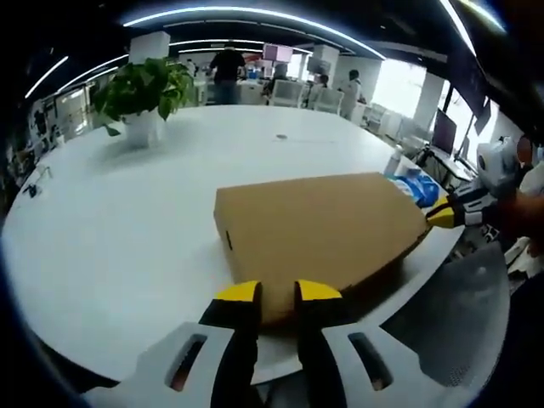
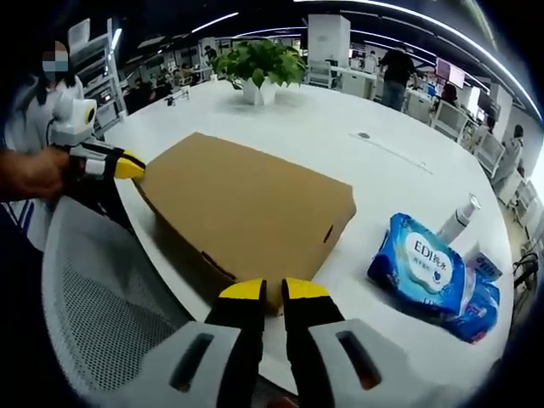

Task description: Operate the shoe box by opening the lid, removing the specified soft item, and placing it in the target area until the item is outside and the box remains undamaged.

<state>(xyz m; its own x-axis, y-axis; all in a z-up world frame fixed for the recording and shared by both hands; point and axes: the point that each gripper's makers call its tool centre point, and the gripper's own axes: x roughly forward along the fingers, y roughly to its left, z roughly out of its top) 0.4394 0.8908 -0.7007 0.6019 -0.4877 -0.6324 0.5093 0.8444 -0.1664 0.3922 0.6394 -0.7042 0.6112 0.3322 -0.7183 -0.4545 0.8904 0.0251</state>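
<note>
A closed brown cardboard shoe box [image 1: 323, 225] [image 2: 246, 200] lies flat on the round white table [image 1: 127, 212] [image 2: 340, 144], near its edge. My left gripper [image 1: 279, 293] sits at one near corner of the box, its yellow-tipped jaws drawn together to a narrow slit with nothing between them. My right gripper [image 2: 274, 291] rests the same way at the opposite near corner, jaws close together. Each gripper also appears from the side in the other's view: the right gripper [image 1: 438, 214] and the left gripper [image 2: 127, 166], tips touching the box corners. The lid is down, so the contents are hidden.
A blue pack of wet wipes [image 2: 421, 259] [image 1: 416, 185] and a small spray bottle [image 2: 459, 217] lie beside the box. A potted plant [image 1: 144, 93] [image 2: 259, 64] stands at the far side. A mesh chair [image 2: 93, 297] is at the table's edge. People stand far behind.
</note>
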